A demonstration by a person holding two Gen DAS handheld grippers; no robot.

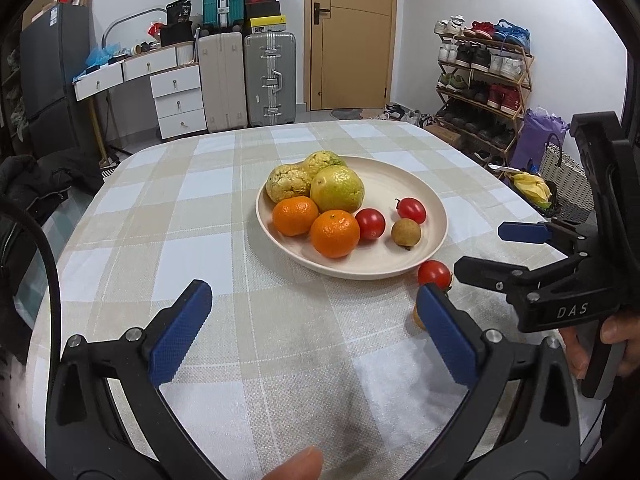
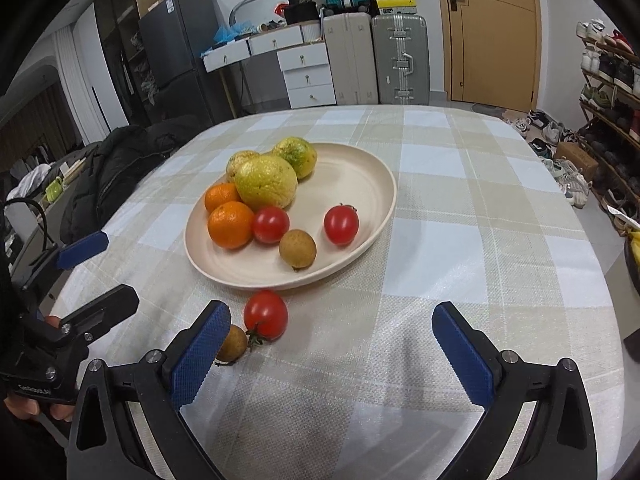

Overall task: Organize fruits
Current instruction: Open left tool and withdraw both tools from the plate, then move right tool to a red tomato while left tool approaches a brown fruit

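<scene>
Clearly, both our claws are empty at this moment. Our left gripper (image 1: 314, 330) stands wide open over the bare checked tablecloth (image 1: 224, 208), with nothing between its blue pads. Our right gripper (image 2: 332, 344) is also spread wide and holds nothing.

Nearest to us, two fruits lie on the cloth, outside the plate. A small brown fruit (image 2: 232, 343) lies just behind the left pad of the right gripper, partly hidden by it. Beside it, and it seems touching it, lies a loose red tomato (image 2: 265, 314), just in front of the rim of the plate (image 2: 360, 240).

Further away, the plate carries two oranges (image 2: 230, 225), two tomatoes (image 2: 341, 224), one more brown fruit (image 2: 297, 249) and three yellow-green fruits (image 2: 266, 186) at its far side.

We think the two loose fruits must go into the plate next. The risk is here: the right gripper's left pad is very near the brown fruit, so a small sideways move could knock it and make it roll, and it could push the tomato too. Also a round, smooth tomato may slip from the pads, or be crushed if we close too hard.
</scene>
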